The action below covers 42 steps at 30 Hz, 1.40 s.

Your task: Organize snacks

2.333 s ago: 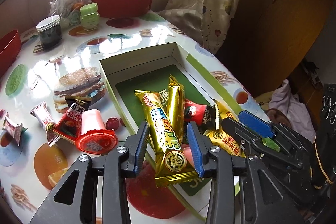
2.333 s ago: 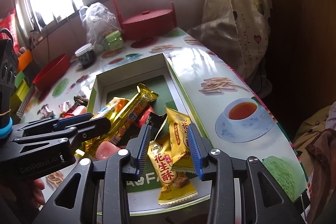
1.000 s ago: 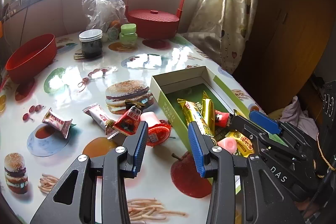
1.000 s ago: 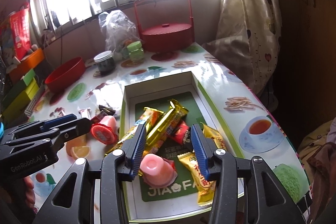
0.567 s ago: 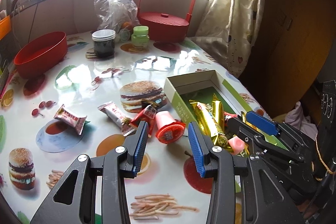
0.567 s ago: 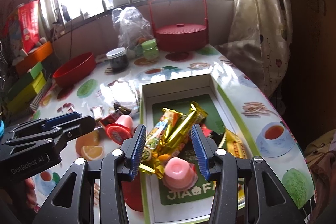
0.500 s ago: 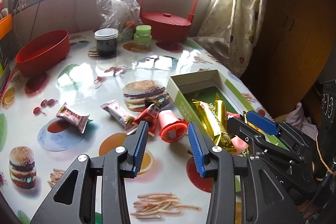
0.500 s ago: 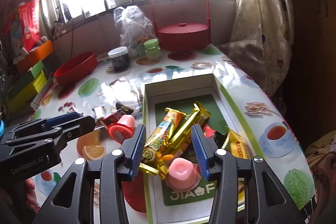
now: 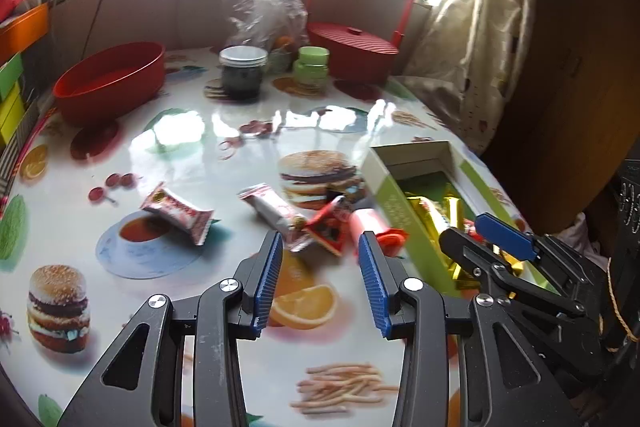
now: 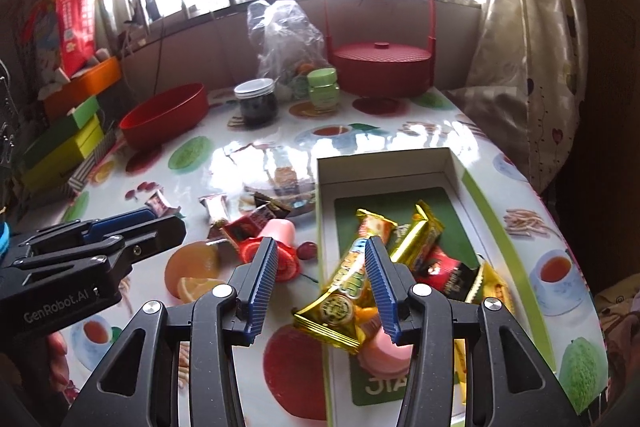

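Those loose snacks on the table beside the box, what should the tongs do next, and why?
Probably ease the left tongs forward and down onto the pink jelly cup. The tongs are open and empty, and the cup lies on its side on the table right beside the green box, where other snacks already lie.

- Worktop (image 9: 224,131): glossy white, printed with burgers, oranges, fries, teacups.
- Box (image 10: 472,195): green wall, white inside.
- Long wrappers (image 10: 416,239): gold.
- Bowl (image 9: 110,83): red.
- Fingers (image 9: 266,277): ribbed blue pads on black.
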Available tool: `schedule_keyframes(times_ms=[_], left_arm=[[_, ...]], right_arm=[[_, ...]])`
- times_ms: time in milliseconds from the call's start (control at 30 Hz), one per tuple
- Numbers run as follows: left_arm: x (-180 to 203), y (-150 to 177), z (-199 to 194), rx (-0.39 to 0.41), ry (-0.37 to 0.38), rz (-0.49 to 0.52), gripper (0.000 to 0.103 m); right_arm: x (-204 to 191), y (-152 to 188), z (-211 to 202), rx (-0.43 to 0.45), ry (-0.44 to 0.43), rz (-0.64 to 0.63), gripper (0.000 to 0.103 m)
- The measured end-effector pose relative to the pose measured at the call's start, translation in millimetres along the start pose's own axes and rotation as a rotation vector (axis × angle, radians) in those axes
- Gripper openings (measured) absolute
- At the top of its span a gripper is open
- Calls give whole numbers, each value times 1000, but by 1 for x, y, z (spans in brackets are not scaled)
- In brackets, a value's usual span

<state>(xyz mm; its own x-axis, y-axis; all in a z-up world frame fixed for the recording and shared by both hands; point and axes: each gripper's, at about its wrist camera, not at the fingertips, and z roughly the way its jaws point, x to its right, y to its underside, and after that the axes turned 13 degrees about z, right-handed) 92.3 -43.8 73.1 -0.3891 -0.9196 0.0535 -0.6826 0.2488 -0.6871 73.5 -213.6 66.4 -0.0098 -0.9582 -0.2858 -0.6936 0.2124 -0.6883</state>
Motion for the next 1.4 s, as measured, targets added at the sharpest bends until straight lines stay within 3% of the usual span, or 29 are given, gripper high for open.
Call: schedule_keyframes(times_ms=[500, 1033, 1200, 1400], left_arm=[[-36, 11, 12, -34, -32, -86, 41], [-45, 15, 28, -64, -12, -114, 41], [-46, 11, 34, -66, 7, -119, 41], [-43, 6, 46, -78, 23, -117, 41]], right_arm=[[-41, 1, 37, -78, -52, -137, 45], [-45, 14, 75, -150, 62, -193, 50], [-46, 16, 74, -137, 67, -202, 50], [-44, 16, 71, -129, 66, -194, 43]])
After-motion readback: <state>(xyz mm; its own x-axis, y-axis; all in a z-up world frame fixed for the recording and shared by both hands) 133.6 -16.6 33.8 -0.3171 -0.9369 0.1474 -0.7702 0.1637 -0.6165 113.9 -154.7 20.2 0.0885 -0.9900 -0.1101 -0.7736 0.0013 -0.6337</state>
